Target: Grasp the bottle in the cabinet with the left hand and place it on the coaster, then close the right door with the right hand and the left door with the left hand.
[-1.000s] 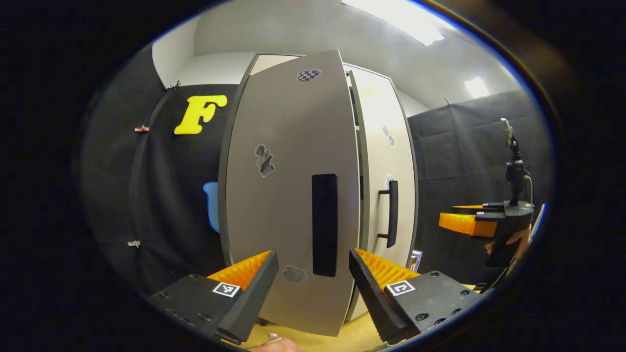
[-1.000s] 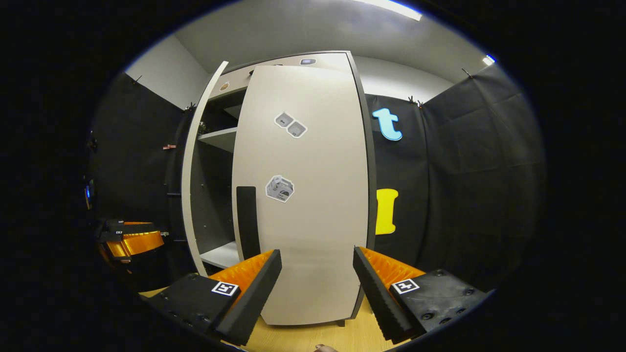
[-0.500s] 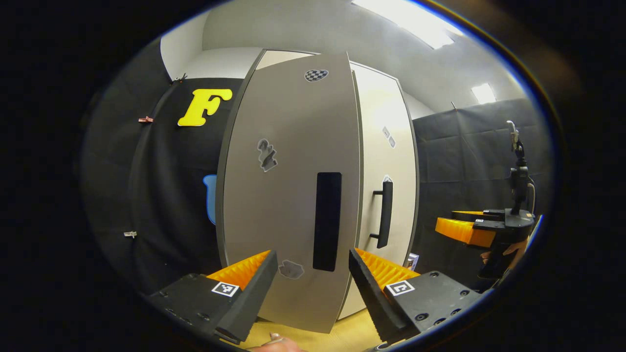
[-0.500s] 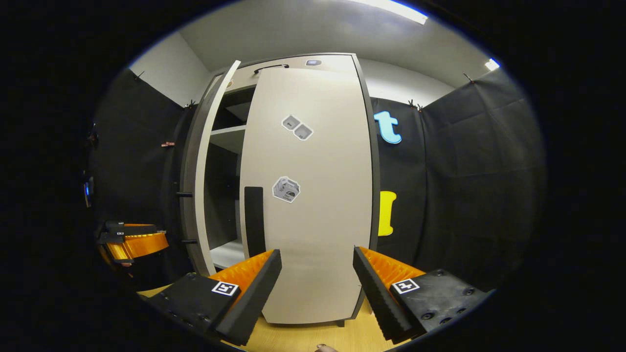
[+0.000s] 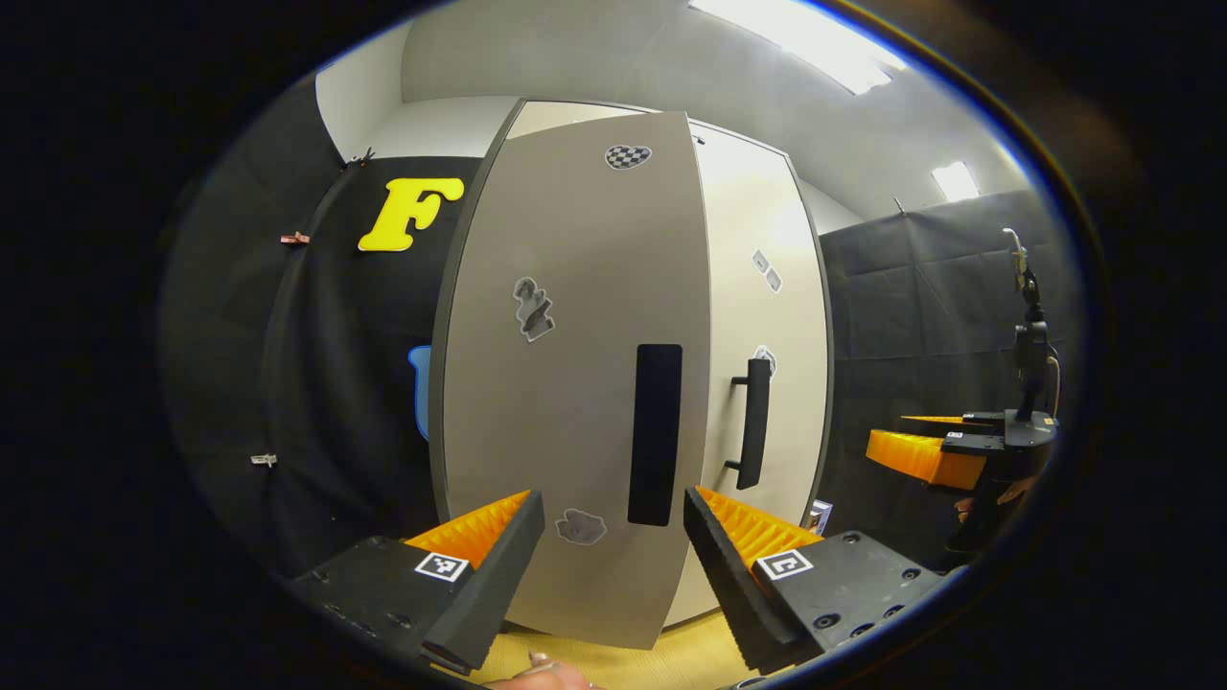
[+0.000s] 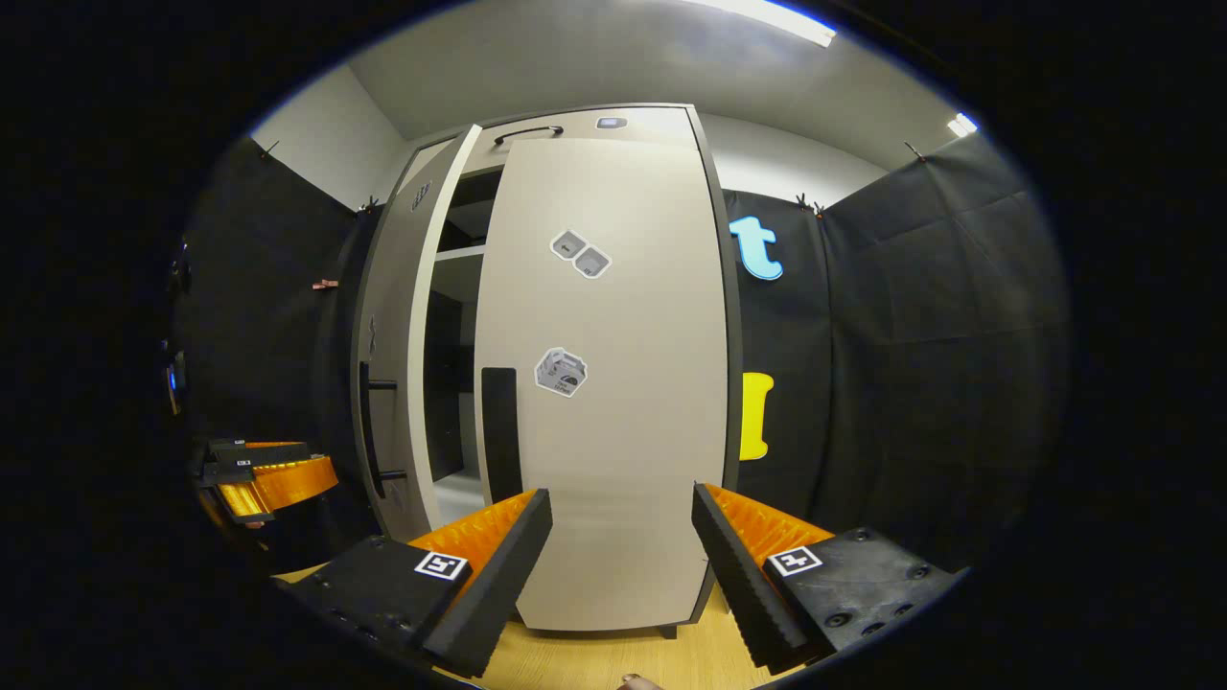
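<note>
Swung nearer shut since prev: pale grey left door (image 5: 575, 383) w/ black handle, stickers; left tongs (image 5: 613, 556), right tongs (image 6: 621, 561) both agape, empty.

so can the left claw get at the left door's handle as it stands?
Probably yes: the left claw is open, facing the left door, whose black handle sits just above its fingers with nothing between.
</note>
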Demonstrator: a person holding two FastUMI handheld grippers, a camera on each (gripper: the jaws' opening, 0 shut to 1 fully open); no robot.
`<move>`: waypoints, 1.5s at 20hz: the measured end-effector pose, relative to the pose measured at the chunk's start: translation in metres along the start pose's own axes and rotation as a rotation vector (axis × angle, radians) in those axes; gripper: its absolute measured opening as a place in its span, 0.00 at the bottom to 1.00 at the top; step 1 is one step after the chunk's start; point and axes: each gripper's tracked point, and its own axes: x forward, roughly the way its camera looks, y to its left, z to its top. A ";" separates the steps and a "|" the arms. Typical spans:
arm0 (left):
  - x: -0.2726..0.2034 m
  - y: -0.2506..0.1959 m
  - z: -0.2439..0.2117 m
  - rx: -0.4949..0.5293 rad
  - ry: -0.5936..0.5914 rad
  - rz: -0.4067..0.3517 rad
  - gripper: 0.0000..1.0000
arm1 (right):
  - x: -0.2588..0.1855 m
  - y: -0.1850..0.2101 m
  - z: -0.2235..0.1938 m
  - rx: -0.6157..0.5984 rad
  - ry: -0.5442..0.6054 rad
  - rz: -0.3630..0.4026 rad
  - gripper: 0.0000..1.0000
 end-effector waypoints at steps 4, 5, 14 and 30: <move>0.000 0.003 -0.001 0.013 0.002 0.030 0.93 | -0.001 -0.002 0.002 0.003 -0.001 0.002 0.97; 0.000 0.003 0.000 0.019 -0.001 0.036 0.94 | -0.002 -0.002 0.002 0.004 -0.002 0.005 0.97; -0.002 0.000 0.000 0.034 -0.003 0.037 0.93 | -0.003 -0.001 0.002 0.002 0.003 0.011 0.97; -0.003 -0.002 -0.001 0.049 -0.006 0.005 0.94 | -0.006 0.004 0.008 -0.011 -0.008 0.000 0.97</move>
